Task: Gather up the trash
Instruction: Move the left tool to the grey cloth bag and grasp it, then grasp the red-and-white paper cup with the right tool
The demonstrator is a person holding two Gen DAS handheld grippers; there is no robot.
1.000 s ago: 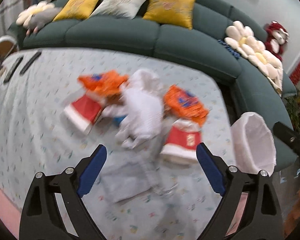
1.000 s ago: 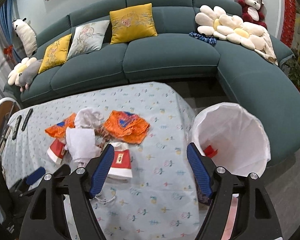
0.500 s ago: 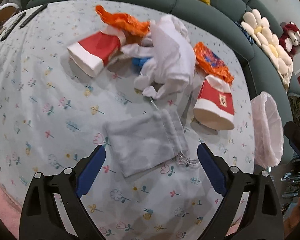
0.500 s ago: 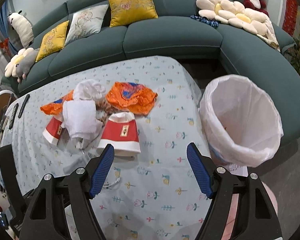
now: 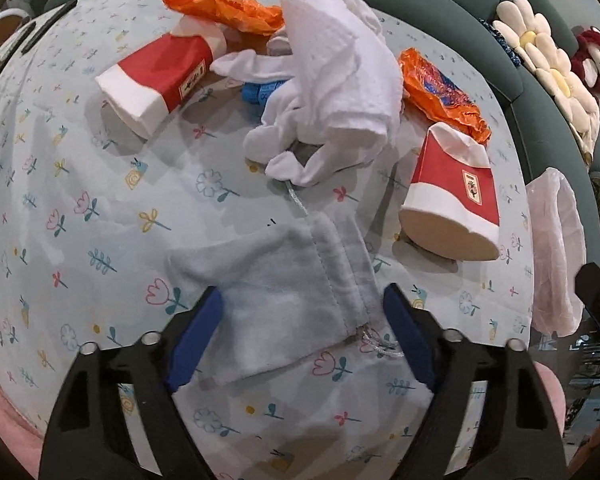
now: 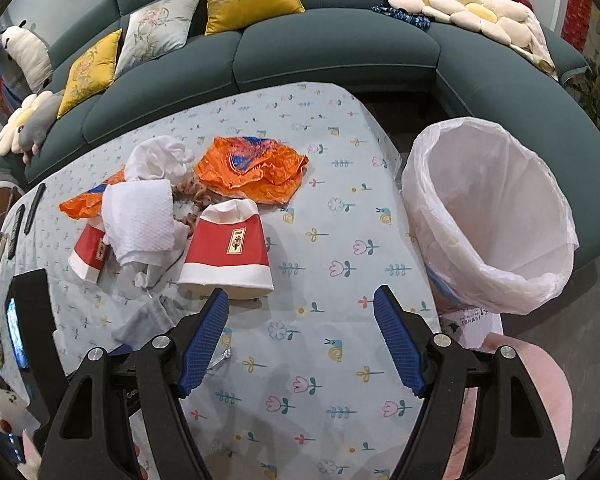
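A flat grey drawstring pouch (image 5: pixel 268 272) lies on the flowered tablecloth (image 5: pixel 80 208). My left gripper (image 5: pixel 300 292) points down over it, jaws closing, with the pouch between the blue pads. Behind it lie a crumpled white paper towel (image 5: pixel 332 80), two tipped red-and-white paper cups (image 5: pixel 456 196) (image 5: pixel 156 76) and two orange wrappers (image 5: pixel 220 4) (image 5: pixel 440 88). My right gripper (image 6: pixel 302 294) hangs open over bare cloth, just in front of the nearer cup (image 6: pixel 228 252), with nothing between its fingers. The white-lined trash bin (image 6: pixel 488 216) stands off the table's right edge.
A green sofa (image 6: pixel 332 52) with yellow and pale cushions curves behind the table. Dark remote controls (image 6: pixel 34 208) lie at the table's far left edge. A pink rug (image 6: pixel 540 392) shows below the bin. A small blue scrap (image 5: pixel 258 92) sits under the paper towel.
Both grippers have come down toward the table and tilted more steeply. The left jaws have narrowed, and the grey pouch now sits between them. The right jaws keep the same width.
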